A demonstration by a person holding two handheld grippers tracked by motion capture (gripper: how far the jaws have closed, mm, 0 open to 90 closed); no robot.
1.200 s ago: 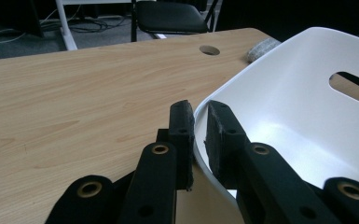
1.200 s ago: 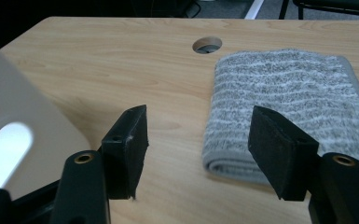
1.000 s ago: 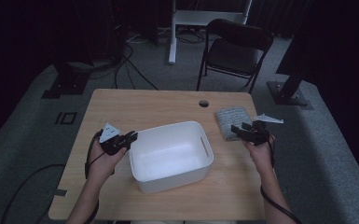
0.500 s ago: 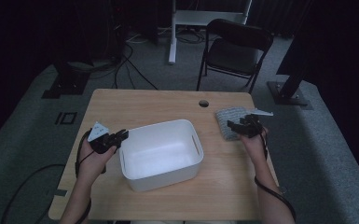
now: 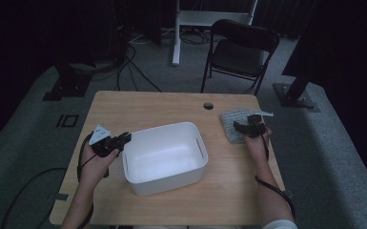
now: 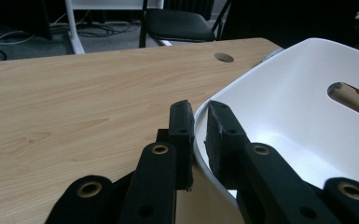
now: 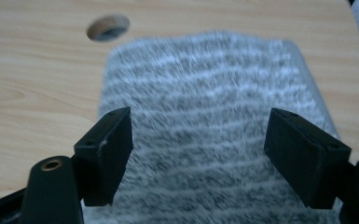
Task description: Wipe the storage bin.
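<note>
No writing or label can be read on anything. A white plastic tub (image 5: 164, 156), rounded-rectangular with slot handles in its end walls, is set on the wooden bench (image 5: 143, 107); nothing is seen inside it. Its left rim is clamped by the left claw (image 5: 122, 139). The right claw (image 5: 242, 127), whose jaws have just been opening, is held wide over a folded grey striped towel (image 7: 205, 116), a fuzzy cloth lying right of the tub beside a round cable hole (image 5: 208, 105).
</note>
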